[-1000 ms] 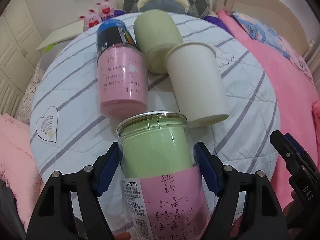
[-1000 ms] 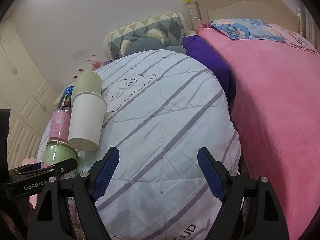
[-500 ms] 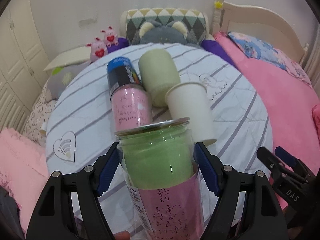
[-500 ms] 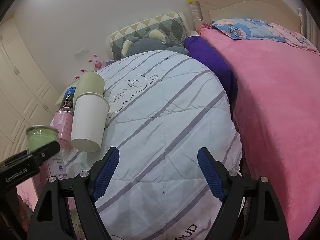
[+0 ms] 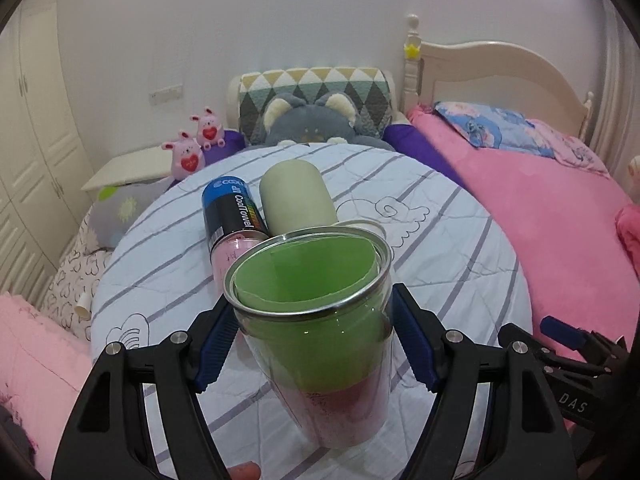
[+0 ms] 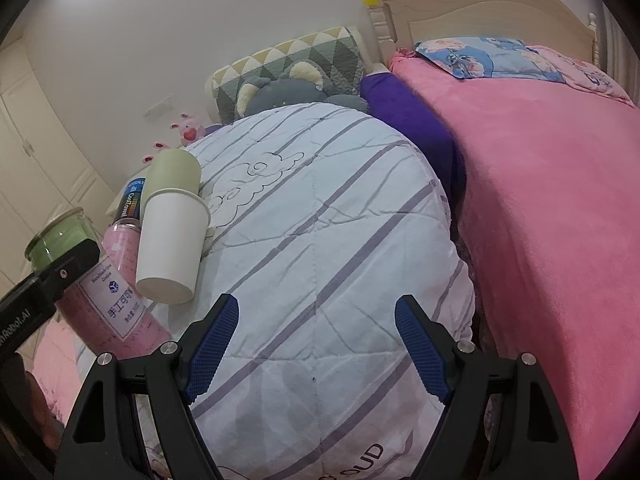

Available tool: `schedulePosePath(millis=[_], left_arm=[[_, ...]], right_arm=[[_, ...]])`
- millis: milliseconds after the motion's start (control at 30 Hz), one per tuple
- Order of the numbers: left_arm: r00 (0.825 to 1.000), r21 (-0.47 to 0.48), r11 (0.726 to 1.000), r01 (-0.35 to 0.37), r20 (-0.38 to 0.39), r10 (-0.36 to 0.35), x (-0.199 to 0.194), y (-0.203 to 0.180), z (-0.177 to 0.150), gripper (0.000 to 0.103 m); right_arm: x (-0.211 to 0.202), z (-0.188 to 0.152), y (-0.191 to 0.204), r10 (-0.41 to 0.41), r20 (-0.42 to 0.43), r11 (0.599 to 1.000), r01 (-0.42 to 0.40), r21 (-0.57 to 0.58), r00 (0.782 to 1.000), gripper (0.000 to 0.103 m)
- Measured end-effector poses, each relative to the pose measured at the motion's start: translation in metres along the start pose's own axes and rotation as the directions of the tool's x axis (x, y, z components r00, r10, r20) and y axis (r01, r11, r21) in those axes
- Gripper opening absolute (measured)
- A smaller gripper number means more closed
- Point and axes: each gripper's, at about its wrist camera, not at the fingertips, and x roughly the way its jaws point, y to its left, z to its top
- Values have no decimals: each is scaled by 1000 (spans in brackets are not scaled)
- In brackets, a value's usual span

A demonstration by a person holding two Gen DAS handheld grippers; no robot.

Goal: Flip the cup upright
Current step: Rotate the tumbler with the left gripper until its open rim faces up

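My left gripper (image 5: 312, 344) is shut on a clear cup (image 5: 316, 344) lined with green and pink paper. The cup is lifted off the quilt and tilted, its metal-rimmed mouth up and toward the camera. The same cup shows in the right wrist view (image 6: 92, 280), held at the far left by the left gripper's finger (image 6: 48, 280). My right gripper (image 6: 318, 344) is open and empty above the quilt's near part.
On the striped white quilt (image 6: 320, 220) lie a pink bottle with a black-blue label (image 5: 232, 216), a pale green cup (image 5: 296, 196) and a white paper cup (image 6: 172, 240), side by side. A pink blanket (image 6: 552, 220) covers the bed at right. Plush toys and a pillow (image 5: 312, 100) sit behind.
The left gripper has lifted the clear cup off the quilt and tipped it from lying flat toward upright, so its open mouth now shows. The right gripper has stayed in place.
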Motion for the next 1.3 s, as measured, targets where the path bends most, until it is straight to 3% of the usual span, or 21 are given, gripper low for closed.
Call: schedulePosePath(millis=[367,500,967,1300], left_arm=[[1000,9,1000,19,14,-19,-22,-6,-21,75],[998,17,1000,-20,53,19,-30,-9,-26,97],[994,13,1000,7,113,-8,-49,-10,-32,98],[980,38,999,25,196,-32,-66,-10,-46,98]], right_arm=[[-15,-14,1,-15,16,1000,15,-3,1000,82],[-22,-20,3,-19,28,1000,19,-6,999,82],[-43,-32,7,-35,65,999,35,-11,997,82],[-64,-47,19,-54,133,997,60,-42,990,82]])
